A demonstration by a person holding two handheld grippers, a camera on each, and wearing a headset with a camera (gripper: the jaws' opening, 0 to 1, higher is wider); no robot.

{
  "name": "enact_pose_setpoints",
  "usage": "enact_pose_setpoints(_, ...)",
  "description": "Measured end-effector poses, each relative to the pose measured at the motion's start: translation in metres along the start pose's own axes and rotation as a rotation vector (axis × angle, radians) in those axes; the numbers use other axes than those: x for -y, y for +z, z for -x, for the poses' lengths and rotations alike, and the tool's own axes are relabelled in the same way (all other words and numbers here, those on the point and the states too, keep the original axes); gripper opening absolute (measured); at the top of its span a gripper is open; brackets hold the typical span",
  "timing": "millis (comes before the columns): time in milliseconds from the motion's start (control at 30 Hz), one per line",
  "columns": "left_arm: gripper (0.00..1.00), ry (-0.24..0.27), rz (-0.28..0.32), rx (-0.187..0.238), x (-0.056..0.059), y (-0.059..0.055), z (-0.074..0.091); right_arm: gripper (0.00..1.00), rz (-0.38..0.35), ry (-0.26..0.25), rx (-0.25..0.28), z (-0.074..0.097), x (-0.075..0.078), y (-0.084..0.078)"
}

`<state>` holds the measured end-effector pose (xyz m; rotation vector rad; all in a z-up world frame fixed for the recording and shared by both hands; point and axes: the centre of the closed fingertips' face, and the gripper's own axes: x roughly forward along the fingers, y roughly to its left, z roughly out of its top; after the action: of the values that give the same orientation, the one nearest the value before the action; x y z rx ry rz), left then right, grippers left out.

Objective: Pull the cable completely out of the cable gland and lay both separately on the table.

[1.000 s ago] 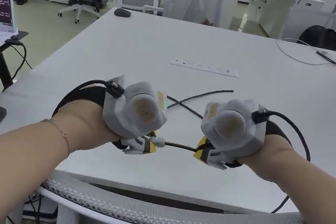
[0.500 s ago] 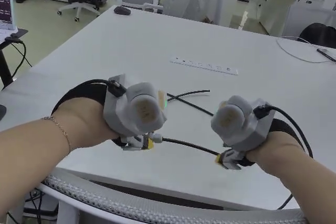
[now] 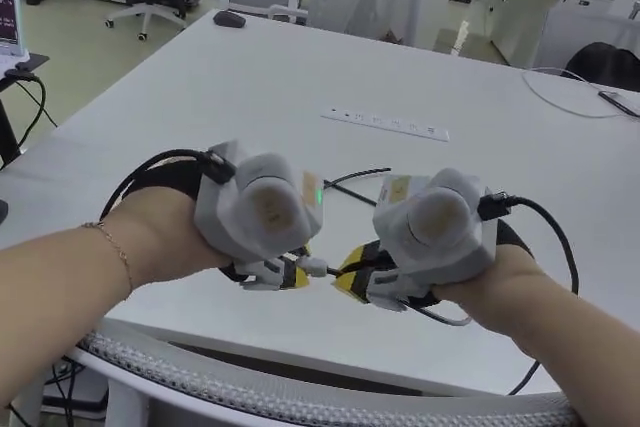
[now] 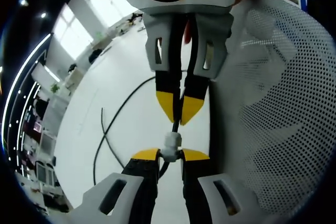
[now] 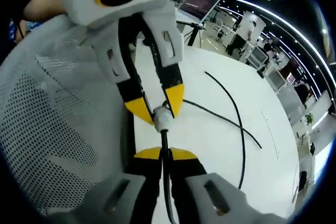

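The left gripper (image 4: 170,155) is clenched on the white gland (image 4: 171,144), which sits between its yellow tips. The right gripper (image 5: 165,153) faces it tip to tip and is clamped on the black cable (image 5: 164,141) just beside the gland. The cable runs through the gland, not yet pulled free, and both are held in the air between the two grippers over the near edge of the table (image 3: 300,77), while the rest of the cable lies in two crossing strands on the table, beyond the tips and away from the person.
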<state>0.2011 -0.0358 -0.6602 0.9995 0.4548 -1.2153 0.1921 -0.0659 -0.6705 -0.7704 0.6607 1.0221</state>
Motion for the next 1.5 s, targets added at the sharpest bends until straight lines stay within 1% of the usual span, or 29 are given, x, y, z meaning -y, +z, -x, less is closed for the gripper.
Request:
enact_pose_setpoints(67, 0.16, -0.004, 0.011, -0.013, 0.0, -0.004, -0.001, 0.04, -0.007, -0.025, -0.081, 0.0, 0.006, -0.019)
enact_pose_setpoints(100, 0.16, -0.005, 0.018, -0.013, 0.0, -0.004, -0.001, 0.05, -0.015, -0.035, -0.099, 0.0, 0.008, -0.024)
enact_pose_setpoints(233, 0.16, -0.005, 0.027, -0.029, 0.0, -0.007, 0.0, 0.06, -0.049, -0.111, -0.298, 0.008, 0.026, -0.07)
enact_pose_setpoints(267, 0.16, -0.009, 0.029, -0.031, 0.001, -0.008, -0.001, 0.06, -0.072, -0.131, -0.366, 0.013, 0.03, -0.085)
enact_pose_setpoints(333, 0.16, -0.005, 0.027, -0.028, 0.0, -0.007, 0.0, 0.06, -0.119, -0.146, -0.417, 0.018, 0.033, -0.1)
enact_pose_setpoints(400, 0.16, -0.003, 0.028, -0.022, 0.0, -0.006, 0.0, 0.07, -0.15, -0.143, -0.415, 0.019, 0.033, -0.101)
enact_pose_setpoints(467, 0.16, 0.0, 0.025, -0.025, -0.001, -0.006, 0.0, 0.11, -0.149, -0.142, -0.404, 0.018, 0.032, -0.098)
enact_pose_setpoints(533, 0.16, 0.004, 0.015, -0.034, -0.001, -0.007, 0.0, 0.19, -0.079, -0.119, -0.327, 0.011, 0.029, -0.079)
enact_pose_setpoints(567, 0.16, 0.004, 0.016, -0.035, -0.001, -0.008, 0.0, 0.2, -0.042, -0.114, -0.261, 0.008, 0.026, -0.061)
enact_pose_setpoints(633, 0.17, 0.005, 0.016, -0.028, -0.001, -0.007, 0.0, 0.2, 0.064, -0.071, -0.17, 0.002, 0.017, -0.036)
enact_pose_setpoints(667, 0.17, 0.003, 0.016, -0.02, -0.001, -0.005, 0.0, 0.21, 0.046, -0.042, -0.1, -0.001, 0.009, -0.02)
enact_pose_setpoints(700, 0.17, 0.001, 0.012, -0.012, 0.0, -0.003, 0.0, 0.22, 0.046, -0.015, -0.053, -0.003, 0.003, -0.01)
enact_pose_setpoints(733, 0.17, -0.001, 0.003, -0.007, 0.001, -0.001, 0.0, 0.22, 0.062, 0.015, 0.023, -0.003, -0.003, 0.007)
enact_pose_setpoints(767, 0.17, -0.004, -0.005, -0.004, 0.002, 0.0, 0.0, 0.21, 0.068, 0.023, 0.053, -0.002, -0.005, 0.013)
enact_pose_setpoints(800, 0.17, -0.007, -0.013, 0.0, 0.003, 0.002, -0.001, 0.19, 0.07, 0.028, 0.063, -0.001, -0.007, 0.016)
enact_pose_setpoints(867, 0.17, -0.018, -0.026, 0.013, 0.005, 0.004, -0.001, 0.11, 0.099, 0.016, 0.046, -0.001, -0.007, 0.012)
enact_pose_setpoints(900, 0.17, -0.019, -0.022, 0.012, 0.005, 0.004, -0.001, 0.04, 0.156, 0.013, 0.035, -0.001, -0.006, 0.009)
enact_pose_setpoints(933, 0.17, -0.019, -0.02, 0.012, 0.005, 0.004, -0.002, 0.04, 0.177, -0.002, 0.034, -0.002, -0.005, 0.008)
enact_pose_setpoints(967, 0.16, -0.02, -0.019, 0.009, 0.005, 0.004, -0.002, 0.04, 0.168, -0.002, 0.019, -0.004, -0.006, 0.004)
enact_pose_setpoints(1100, 0.17, -0.006, -0.015, -0.033, 0.001, -0.007, -0.003, 0.04, 0.123, -0.057, -0.104, -0.003, 0.01, -0.02)
enact_pose_setpoints(1133, 0.17, -0.001, -0.003, -0.032, -0.001, -0.007, -0.002, 0.04, 0.11, -0.071, -0.145, -0.003, 0.014, -0.029)
enact_pose_setpoints(1167, 0.17, 0.002, -0.001, -0.033, -0.002, -0.007, -0.001, 0.04, 0.101, -0.088, -0.211, -0.002, 0.019, -0.043)
enact_pose_setpoints(1233, 0.17, 0.005, 0.001, -0.032, -0.002, -0.007, -0.001, 0.04, 0.064, -0.111, -0.316, 0.002, 0.026, -0.066)
enact_pose_setpoints(1267, 0.17, 0.004, 0.0, -0.031, -0.001, -0.007, -0.001, 0.04, 0.049, -0.112, -0.344, 0.004, 0.027, -0.074)
enact_pose_setpoints(1333, 0.17, 0.003, -0.006, -0.032, 0.0, -0.006, -0.002, 0.04, 0.013, -0.127, -0.372, 0.007, 0.031, -0.083)
enact_pose_setpoints(1367, 0.17, 0.002, -0.01, -0.031, 0.0, -0.006, -0.002, 0.05, -0.035, -0.113, -0.387, 0.008, 0.029, -0.089)
enact_pose_setpoints(1433, 0.17, 0.0, -0.006, -0.029, 0.0, -0.005, -0.002, 0.08, -0.038, -0.11, -0.382, 0.008, 0.028, -0.088)
enact_pose_setpoints(1467, 0.16, -0.001, -0.006, -0.03, 0.0, -0.005, -0.002, 0.13, -0.023, -0.12, -0.38, 0.007, 0.028, -0.086)
enact_pose_setpoints(1500, 0.16, -0.001, -0.008, -0.032, 0.0, -0.006, -0.002, 0.23, -0.013, -0.114, -0.356, 0.005, 0.027, -0.08)
